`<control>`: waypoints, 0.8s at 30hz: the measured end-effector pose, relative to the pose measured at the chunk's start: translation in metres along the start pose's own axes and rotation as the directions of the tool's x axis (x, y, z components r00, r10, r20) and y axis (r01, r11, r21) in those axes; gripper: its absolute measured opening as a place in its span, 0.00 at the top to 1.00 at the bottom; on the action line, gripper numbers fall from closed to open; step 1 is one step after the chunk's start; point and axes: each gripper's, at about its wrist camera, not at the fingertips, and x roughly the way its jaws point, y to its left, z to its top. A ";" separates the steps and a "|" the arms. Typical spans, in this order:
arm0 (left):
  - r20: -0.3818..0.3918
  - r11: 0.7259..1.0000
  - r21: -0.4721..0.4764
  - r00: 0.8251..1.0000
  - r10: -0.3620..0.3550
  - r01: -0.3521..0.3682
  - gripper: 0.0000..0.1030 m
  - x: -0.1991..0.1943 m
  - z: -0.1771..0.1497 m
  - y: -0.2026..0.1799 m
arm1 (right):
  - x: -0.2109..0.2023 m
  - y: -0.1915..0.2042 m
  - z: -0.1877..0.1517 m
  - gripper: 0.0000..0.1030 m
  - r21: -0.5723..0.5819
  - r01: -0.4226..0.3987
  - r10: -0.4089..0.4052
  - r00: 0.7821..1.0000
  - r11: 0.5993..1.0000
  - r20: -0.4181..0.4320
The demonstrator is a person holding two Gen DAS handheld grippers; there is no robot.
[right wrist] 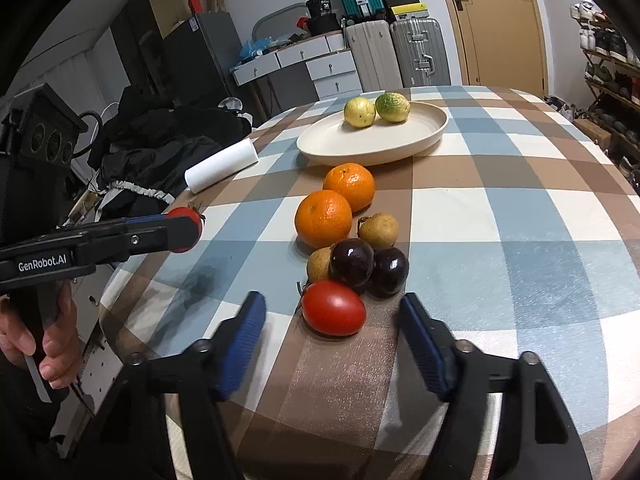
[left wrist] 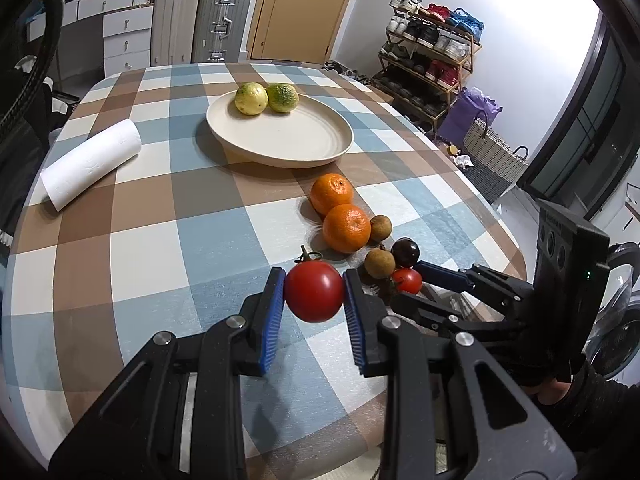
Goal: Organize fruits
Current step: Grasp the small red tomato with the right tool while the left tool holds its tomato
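My left gripper (left wrist: 314, 292) is shut on a red tomato (left wrist: 314, 291) and holds it above the checked tablecloth; the tomato also shows in the right wrist view (right wrist: 188, 222). My right gripper (right wrist: 332, 324) is open, its fingers either side of a second red tomato (right wrist: 333, 308) lying on the table. Behind that tomato lie two dark purple fruits (right wrist: 352, 262), brown longans (right wrist: 378, 230) and two oranges (right wrist: 324, 218). A cream plate (left wrist: 308, 148) further back holds two yellow-green fruits (left wrist: 251, 98).
A white paper roll (left wrist: 90, 158) lies left of the plate. The round table's edge (left wrist: 516, 240) curves off at the right. Beyond it stand a shoe rack (left wrist: 432, 52), a woven basket (left wrist: 490, 152), suitcases and drawers.
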 end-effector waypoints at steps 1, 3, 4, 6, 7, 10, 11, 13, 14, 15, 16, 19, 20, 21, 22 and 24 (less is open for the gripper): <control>-0.001 1.000 -0.001 1.000 0.001 -0.001 0.75 0.000 0.000 0.000 | 0.001 0.000 0.000 0.44 -0.001 0.001 -0.001 1.000 1.000 -0.002; 0.000 1.000 -0.001 1.000 0.003 -0.003 0.74 0.000 -0.001 0.001 | 0.002 0.001 -0.001 0.49 -0.002 0.004 -0.004 1.000 1.000 -0.007; 0.001 1.000 -0.001 1.000 0.005 -0.005 0.74 0.000 -0.001 0.001 | 0.003 0.001 -0.001 0.50 -0.003 0.011 -0.011 1.000 1.000 -0.009; 0.009 1.000 -0.008 1.000 0.011 -0.011 0.74 0.000 -0.001 0.002 | 0.003 0.000 -0.001 0.62 -0.002 0.017 -0.017 1.000 1.000 -0.011; 0.008 1.000 -0.010 1.000 0.010 -0.010 0.74 0.001 0.000 0.002 | 0.003 -0.001 -0.001 0.65 0.003 0.012 -0.012 1.000 1.000 -0.012; 0.019 1.000 -0.005 1.000 0.019 -0.019 0.74 0.000 0.002 0.002 | 0.001 -0.003 -0.003 0.67 0.012 0.000 0.000 1.000 1.000 -0.010; 0.021 1.000 -0.005 1.000 0.020 -0.020 0.74 0.000 0.004 0.002 | 0.000 -0.003 -0.003 0.67 0.009 0.000 0.000 1.000 1.000 -0.007; 0.024 1.000 -0.007 0.999 0.024 -0.024 0.74 0.002 0.010 0.001 | -0.004 -0.002 -0.004 0.67 0.003 -0.009 0.009 1.000 1.000 0.006; 0.025 1.000 -0.006 0.999 0.029 -0.028 0.74 0.003 0.013 0.000 | -0.005 -0.002 -0.004 0.67 0.001 -0.013 0.013 1.000 1.000 0.013; 0.026 1.000 -0.008 0.999 0.030 -0.030 0.74 0.004 0.017 0.000 | -0.008 -0.003 -0.004 0.67 0.000 -0.017 0.017 1.000 1.000 0.021; 0.024 0.999 -0.009 0.999 0.032 -0.031 0.74 0.006 0.019 -0.001 | -0.009 -0.003 -0.004 0.67 0.000 -0.023 0.023 0.999 1.000 0.029; 0.020 0.999 -0.010 0.999 0.034 -0.034 0.74 0.011 0.027 -0.003 | -0.013 -0.006 -0.003 0.67 0.006 -0.035 0.034 0.998 0.999 0.048; 0.019 0.999 -0.010 0.999 0.033 -0.033 0.74 0.013 0.030 -0.003 | -0.014 -0.007 -0.003 0.67 0.008 -0.036 0.036 0.998 0.999 0.051; 0.018 0.999 -0.011 0.999 0.035 -0.035 0.74 0.016 0.033 -0.004 | -0.014 -0.008 -0.003 0.67 0.010 -0.039 0.038 0.998 0.999 0.051; 0.019 0.999 -0.012 0.999 0.038 -0.038 0.74 0.017 0.035 -0.004 | -0.014 -0.009 -0.004 0.67 0.013 -0.046 0.046 0.998 0.999 0.054; 0.017 0.999 -0.011 0.999 0.039 -0.038 0.74 0.021 0.040 -0.005 | -0.013 -0.011 -0.005 0.67 0.013 -0.056 0.056 0.997 0.998 0.053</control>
